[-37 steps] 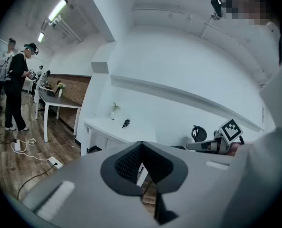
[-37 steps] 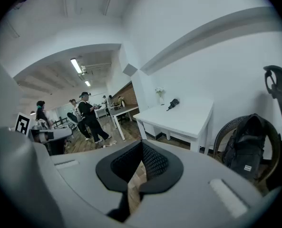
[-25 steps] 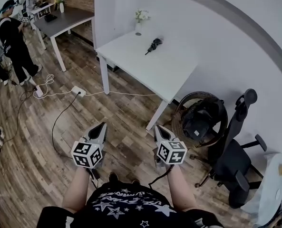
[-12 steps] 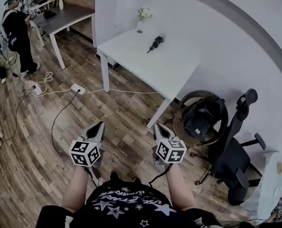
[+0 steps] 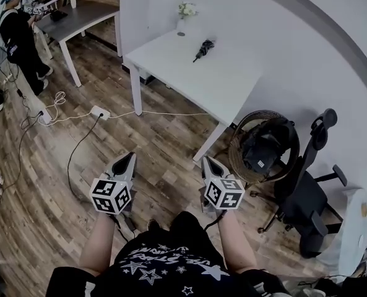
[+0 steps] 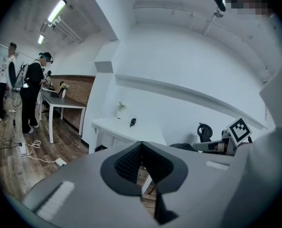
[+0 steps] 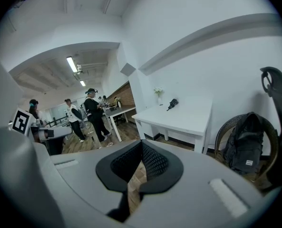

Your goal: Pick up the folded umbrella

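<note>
Left claw (image 5: pixel 129 160): jaws pressed fully together, nothing between them; it hangs over the wood floor (image 5: pixel 164 138).
Right claw (image 5: pixel 208 164): jaws closed tip to tip, empty, side by side with the left claw.
Umbrella (image 5: pixel 203 48): folded, black, lying on the white table (image 5: pixel 189 82) near the vase (image 5: pixel 182 25), well apart from both claws.
Contact: neither claw touches the umbrella or the table.
Beside the table: a dark backpack (image 5: pixel 262 150).

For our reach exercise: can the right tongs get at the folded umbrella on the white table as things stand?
Probably not yet: the right tongs hover shut over open floor, well short of the white table bearing the folded umbrella.
</note>
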